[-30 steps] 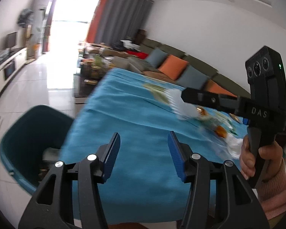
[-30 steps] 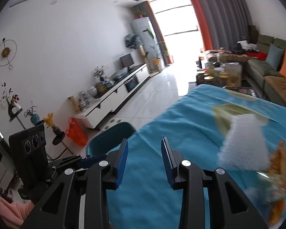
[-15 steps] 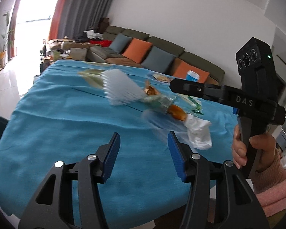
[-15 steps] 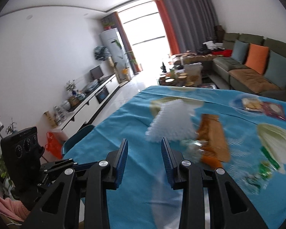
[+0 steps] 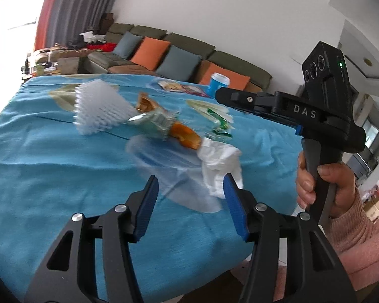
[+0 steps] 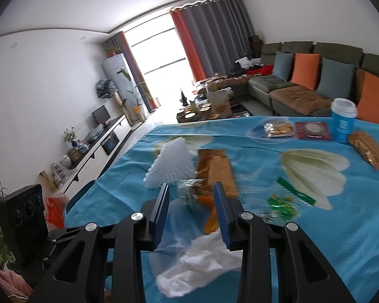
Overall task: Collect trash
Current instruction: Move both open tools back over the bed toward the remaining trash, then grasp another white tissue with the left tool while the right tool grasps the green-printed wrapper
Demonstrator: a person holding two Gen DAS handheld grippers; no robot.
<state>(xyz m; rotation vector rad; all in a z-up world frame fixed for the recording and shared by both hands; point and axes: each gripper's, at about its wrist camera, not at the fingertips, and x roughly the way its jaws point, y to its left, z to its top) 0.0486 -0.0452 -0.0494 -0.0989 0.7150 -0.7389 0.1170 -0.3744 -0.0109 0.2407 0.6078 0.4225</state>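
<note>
Trash lies on the blue tablecloth [image 5: 50,181]: a white foam net [image 5: 98,108], a clear wrapper [image 5: 156,122], an orange peel [image 5: 184,136], a crumpled white tissue [image 5: 219,161], a clear plastic lid [image 5: 171,174] and green wrappers [image 5: 221,126]. My left gripper [image 5: 190,199] is open and empty, hovering over the lid and tissue. My right gripper [image 6: 191,209] is open and empty above the wrapper [image 6: 189,192], with the tissue [image 6: 199,262] just below it. The foam net [image 6: 169,166] and an orange snack pack [image 6: 214,171] lie beyond.
A blue cup [image 6: 343,120], biscuit packs [image 6: 278,128], a red packet [image 6: 313,131] and a bread pack [image 6: 369,149] sit at the table's far side. A teal bin's edge [image 6: 75,199] shows at the left table edge. A sofa [image 6: 303,85] stands behind.
Both grippers swung away from the teal bin toward the pile of trash and came closer to it. Both stayed open and empty.
</note>
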